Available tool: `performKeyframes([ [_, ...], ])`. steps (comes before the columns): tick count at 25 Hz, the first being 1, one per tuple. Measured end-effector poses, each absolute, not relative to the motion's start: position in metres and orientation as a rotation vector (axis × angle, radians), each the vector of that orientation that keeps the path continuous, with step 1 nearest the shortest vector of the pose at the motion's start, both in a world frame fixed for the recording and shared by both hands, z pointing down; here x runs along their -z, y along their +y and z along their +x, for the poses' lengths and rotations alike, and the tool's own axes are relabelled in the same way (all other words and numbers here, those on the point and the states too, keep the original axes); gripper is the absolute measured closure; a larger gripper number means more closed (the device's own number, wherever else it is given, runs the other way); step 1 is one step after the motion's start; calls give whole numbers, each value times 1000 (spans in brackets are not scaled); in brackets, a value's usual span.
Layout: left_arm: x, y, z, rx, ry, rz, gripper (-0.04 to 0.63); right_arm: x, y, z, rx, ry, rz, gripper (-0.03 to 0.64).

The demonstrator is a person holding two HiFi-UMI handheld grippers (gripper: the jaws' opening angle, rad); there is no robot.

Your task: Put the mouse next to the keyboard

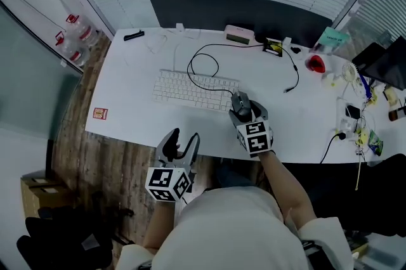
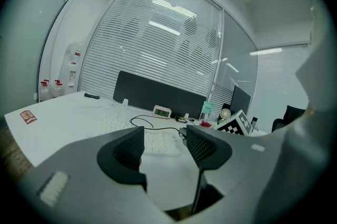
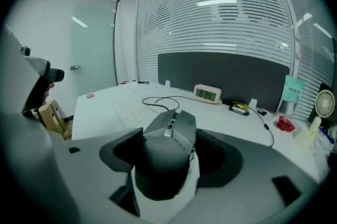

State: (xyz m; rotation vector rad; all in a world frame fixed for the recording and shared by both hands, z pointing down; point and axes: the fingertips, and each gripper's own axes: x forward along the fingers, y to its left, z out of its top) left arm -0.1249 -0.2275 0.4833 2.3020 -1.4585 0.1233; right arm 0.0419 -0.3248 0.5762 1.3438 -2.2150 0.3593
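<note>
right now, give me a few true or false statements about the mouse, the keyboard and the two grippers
1. The right gripper has its fingers shut on the dark grey mouse. True.
2. The left gripper holds the white keyboard. False: its fingers are apart with nothing between them, at the near edge of the desk.
3. The mouse is at the keyboard's left end. False: in the head view it is just off the right end.
4. A black cable runs across the keyboard. True.
5. The digital clock stands at the desk's near edge. False: it stands at the far edge, by the dark partition.
</note>
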Motion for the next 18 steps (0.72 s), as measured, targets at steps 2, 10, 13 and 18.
performKeyframes([
  [2, -483, -232, -119, -124, -1451, 2308, 342, -575, -333, 55, -359, -2201, 1374, 305],
  [10, -484, -248, -102, -148, -1429, 2317, 342, -583, -360, 106, -405, -2125, 1483, 305],
  [13, -487, -254, -97, -159, -1423, 2315, 342, -592, -367, 122, -438, -2095, 1513, 305],
  [18, -488, -264, -89, -171, -1415, 2315, 342, -611, -372, 142, -495, -2043, 1536, 305],
])
